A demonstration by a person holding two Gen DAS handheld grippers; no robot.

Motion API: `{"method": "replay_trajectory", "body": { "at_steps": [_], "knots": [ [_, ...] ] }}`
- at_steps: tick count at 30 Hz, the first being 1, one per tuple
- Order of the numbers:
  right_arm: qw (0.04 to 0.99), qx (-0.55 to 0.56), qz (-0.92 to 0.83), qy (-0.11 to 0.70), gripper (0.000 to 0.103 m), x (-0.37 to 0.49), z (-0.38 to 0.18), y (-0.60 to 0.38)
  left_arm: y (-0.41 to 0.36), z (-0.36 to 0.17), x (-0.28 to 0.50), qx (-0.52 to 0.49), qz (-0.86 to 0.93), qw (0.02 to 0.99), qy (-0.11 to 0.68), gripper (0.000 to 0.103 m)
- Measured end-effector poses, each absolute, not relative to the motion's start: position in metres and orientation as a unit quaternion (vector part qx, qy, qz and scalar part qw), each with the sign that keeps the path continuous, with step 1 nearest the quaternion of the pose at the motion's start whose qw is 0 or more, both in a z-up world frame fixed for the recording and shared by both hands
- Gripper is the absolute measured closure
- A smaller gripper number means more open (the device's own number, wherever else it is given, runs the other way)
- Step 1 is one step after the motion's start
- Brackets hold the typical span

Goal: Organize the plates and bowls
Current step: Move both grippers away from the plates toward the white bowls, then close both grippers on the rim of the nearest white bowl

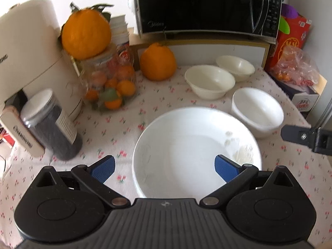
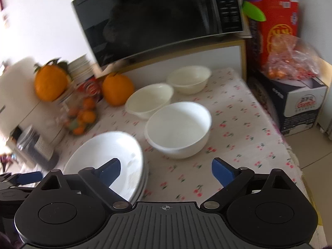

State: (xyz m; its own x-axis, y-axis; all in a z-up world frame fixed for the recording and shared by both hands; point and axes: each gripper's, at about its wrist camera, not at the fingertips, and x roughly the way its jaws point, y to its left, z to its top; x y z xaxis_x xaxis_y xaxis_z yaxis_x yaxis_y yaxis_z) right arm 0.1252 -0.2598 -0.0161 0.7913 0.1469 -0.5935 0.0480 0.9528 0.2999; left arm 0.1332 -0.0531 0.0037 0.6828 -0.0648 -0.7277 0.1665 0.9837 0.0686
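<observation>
- Left hand-held gripper (image 1: 165, 169): jaws spread wide with nothing between the pads. It hangs over the near rim of the plate stack (image 1: 186, 145), apart from it; no contact is visible.
- Right hand-held gripper (image 2: 166, 173): jaws likewise wide apart and empty, over bare cloth between the plate stack and the nearest bowl.
- Plates: the right wrist view shows layered rims at the stack's edge (image 2: 143, 178), so more than one plate lies nested there; the count cannot be told. The stack sits on the table (image 1: 116, 124), toward its near side. Judged done, or nearly so.
- Bowls: three remain separate. The white bowl (image 2: 178, 128) stands just beside the plate stack. Behind it is a cream bowl (image 2: 149, 100), and behind that a second cream bowl (image 2: 188, 78), near the base of the microwave (image 2: 157, 16). The two cream bowls stand close together; whether their rims touch cannot be told. None is nested in another.
- Judgement on progress: roughly midway. Gathering the bowls into one stack appears to be the remaining work; the right gripper is the better placed for the white bowl.
- Surroundings: a large orange (image 1: 157, 64) and a jar of small fruit (image 1: 110, 83) crowd the far left of the table, leaving limited room there.
</observation>
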Motion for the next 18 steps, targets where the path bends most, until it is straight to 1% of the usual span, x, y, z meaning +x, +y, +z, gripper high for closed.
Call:
{"method": "replay_trajectory", "body": {
  "at_steps": [7, 13, 18],
  "knots": [
    [0.914, 0.237, -0.016, 0.330, 0.006, 0.139, -0.029, -0.295, -0.077, 0.013, 0.158, 0.076, -0.077, 0.923, 0.368, 0.001],
    [0.915, 0.252, -0.043, 0.312, 0.006, 0.146, -0.031, -0.305, -0.100, 0.007, 0.179, 0.085, -0.101, 0.921, 0.367, 0.001],
    [0.906, 0.287, -0.060, 0.305, 0.006, 0.155, -0.037, -0.315, -0.110, 0.004, 0.196, 0.074, -0.127, 0.921, 0.362, 0.001]
  ]
}}
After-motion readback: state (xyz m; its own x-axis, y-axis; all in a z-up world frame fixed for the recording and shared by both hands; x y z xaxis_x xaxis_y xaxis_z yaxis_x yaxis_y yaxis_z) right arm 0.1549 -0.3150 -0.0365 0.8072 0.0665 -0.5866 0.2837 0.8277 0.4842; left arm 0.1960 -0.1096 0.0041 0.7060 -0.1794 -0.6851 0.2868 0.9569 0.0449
